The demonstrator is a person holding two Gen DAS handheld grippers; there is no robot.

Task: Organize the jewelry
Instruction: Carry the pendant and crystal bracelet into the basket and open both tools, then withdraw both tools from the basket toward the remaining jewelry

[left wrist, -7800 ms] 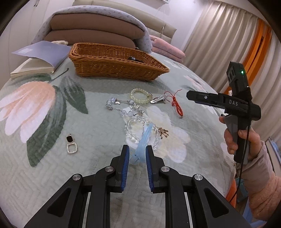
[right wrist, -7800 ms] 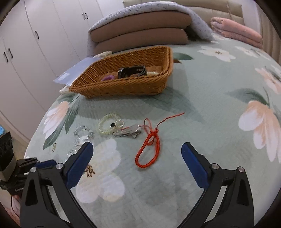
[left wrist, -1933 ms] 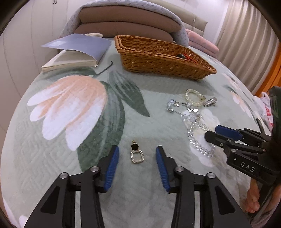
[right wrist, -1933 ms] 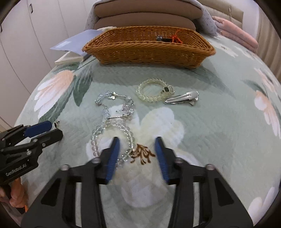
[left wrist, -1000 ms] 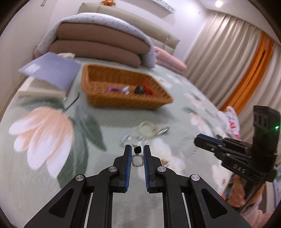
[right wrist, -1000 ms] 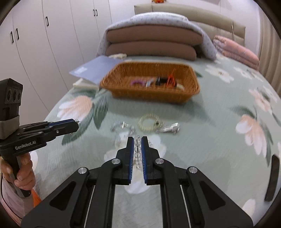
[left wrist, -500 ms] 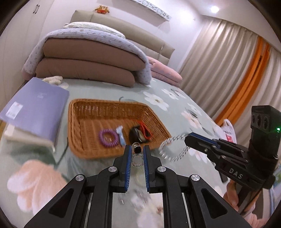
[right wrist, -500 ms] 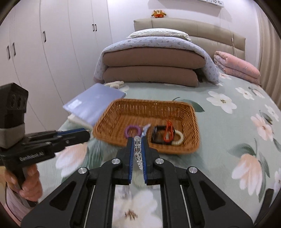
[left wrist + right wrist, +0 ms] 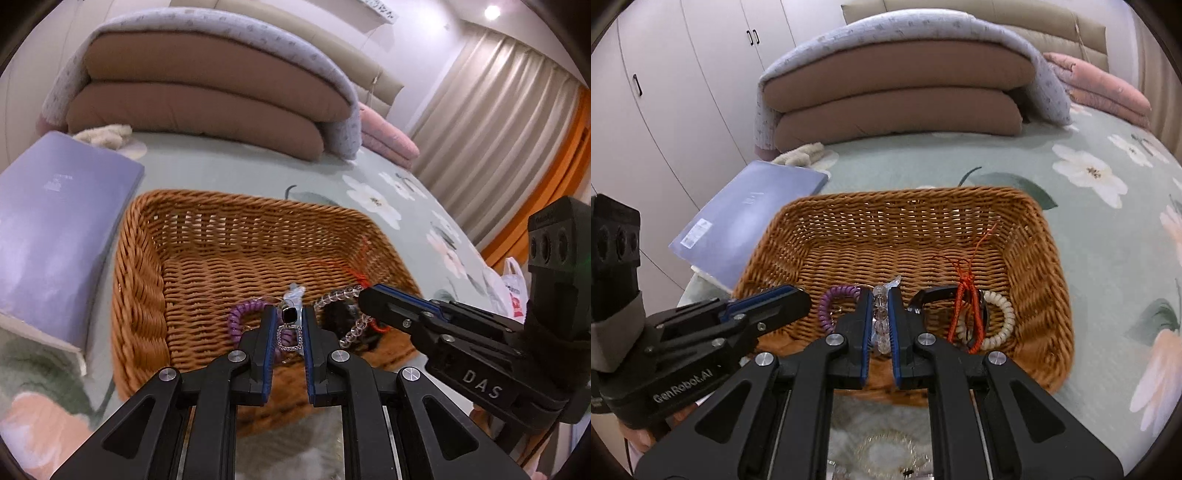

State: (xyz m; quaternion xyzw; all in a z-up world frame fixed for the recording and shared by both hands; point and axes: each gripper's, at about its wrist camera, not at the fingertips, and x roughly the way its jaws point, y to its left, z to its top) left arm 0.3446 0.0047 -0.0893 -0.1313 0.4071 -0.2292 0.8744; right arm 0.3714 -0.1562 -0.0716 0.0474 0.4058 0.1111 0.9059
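Left gripper [image 9: 289, 328] clamps a square pendant [image 9: 289, 333], right gripper [image 9: 880, 317] a clear bead bracelet [image 9: 881, 314], above the wicker basket [image 9: 140, 295].

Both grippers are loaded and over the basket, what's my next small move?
Probably open both. The left gripper pinches the pendant, the right gripper the clear bead bracelet, and both hang above the wicker basket, so they should drop inside.
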